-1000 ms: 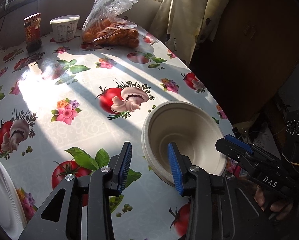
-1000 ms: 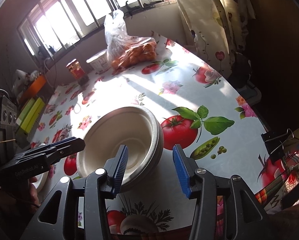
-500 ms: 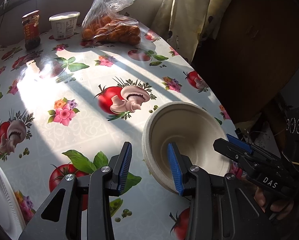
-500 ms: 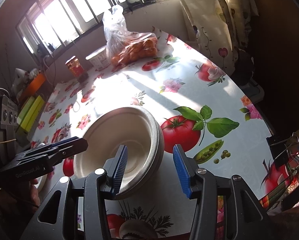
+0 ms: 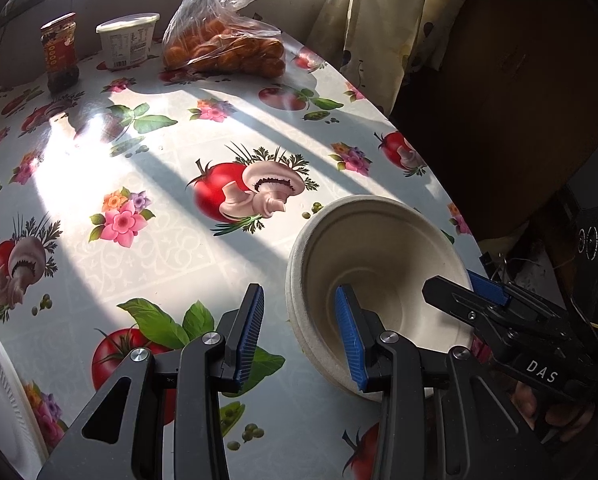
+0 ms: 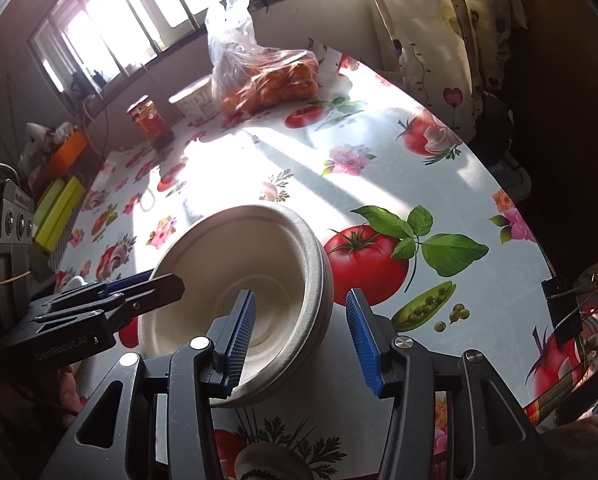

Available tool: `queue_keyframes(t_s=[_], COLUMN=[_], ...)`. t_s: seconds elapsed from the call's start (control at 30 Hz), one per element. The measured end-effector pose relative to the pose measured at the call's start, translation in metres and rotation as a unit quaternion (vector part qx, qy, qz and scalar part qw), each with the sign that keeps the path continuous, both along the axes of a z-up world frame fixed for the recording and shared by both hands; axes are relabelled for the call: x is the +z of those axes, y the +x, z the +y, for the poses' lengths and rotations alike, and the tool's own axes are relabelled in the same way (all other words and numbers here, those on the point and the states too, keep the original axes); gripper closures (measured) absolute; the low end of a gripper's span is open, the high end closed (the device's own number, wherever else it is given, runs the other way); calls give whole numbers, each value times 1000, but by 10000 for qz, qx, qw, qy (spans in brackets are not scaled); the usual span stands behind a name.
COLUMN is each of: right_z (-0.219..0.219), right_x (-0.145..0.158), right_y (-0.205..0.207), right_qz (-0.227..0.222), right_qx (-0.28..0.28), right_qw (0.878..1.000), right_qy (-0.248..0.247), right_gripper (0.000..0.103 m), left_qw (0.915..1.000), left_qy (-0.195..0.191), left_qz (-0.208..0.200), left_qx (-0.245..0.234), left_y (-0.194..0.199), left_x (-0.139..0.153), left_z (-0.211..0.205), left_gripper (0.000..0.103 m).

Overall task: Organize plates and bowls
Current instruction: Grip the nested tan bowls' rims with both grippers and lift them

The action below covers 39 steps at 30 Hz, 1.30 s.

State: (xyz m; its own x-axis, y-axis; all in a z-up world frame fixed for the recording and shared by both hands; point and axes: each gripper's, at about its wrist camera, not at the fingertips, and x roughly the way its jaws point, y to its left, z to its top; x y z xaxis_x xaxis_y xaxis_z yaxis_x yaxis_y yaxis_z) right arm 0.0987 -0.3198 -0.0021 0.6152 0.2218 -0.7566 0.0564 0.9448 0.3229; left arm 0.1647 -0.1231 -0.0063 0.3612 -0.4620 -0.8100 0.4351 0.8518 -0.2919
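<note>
Bowls (image 5: 379, 264) are being straddled at opposite rims by the left gripper (image 5: 299, 336) and right gripper (image 6: 299, 336), jaws spread and unclosed.

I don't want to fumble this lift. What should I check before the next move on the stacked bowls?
1. Left claw straddles the stacked bowls' rim: ok.
2. Right claw straddles the opposite rim: ok.
3. Pads pressing on the rim: not ok, both claws stand open.
4. Only the top bowl between the pads: cannot tell.
5. Bowls well away from the table edge: not ok, they sit close to it.
</note>
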Motion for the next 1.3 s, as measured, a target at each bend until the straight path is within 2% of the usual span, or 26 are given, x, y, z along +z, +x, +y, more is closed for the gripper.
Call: queue_keyframes(t_s=[0.2,0.5,0.57,0.8,0.9,1.3], right_z=[-1,0,1,2,2,3], right_x=[-3,-6,-7,-7,-7,-9], right_y=[3,5,5,5,5,5], right_qz=[90,177,197,203,204,237], right_qx=[-1,18,28,48,44,20], right_qw=[10000,9998,9998,9998,9998,9997], right_qy=[13,-10,-20,-6,-6,-66], right_gripper=[57,70,74,75,75,76], left_qw=[10000,10000,9999,9999,9999,9998], left_qy=[37,84,86,124,124,172], left_qz=[46,45,48,54,51,30], left_qx=[-8,-12,-36,-48,-90,-59], left_y=[0,0,0,0,-1,-2], left_x=[-3,-6,-6,-7,-7,-7], left_z=[-1,-4,-5,-6,-8,-8], left_gripper=[64,65,69,72,79,82])
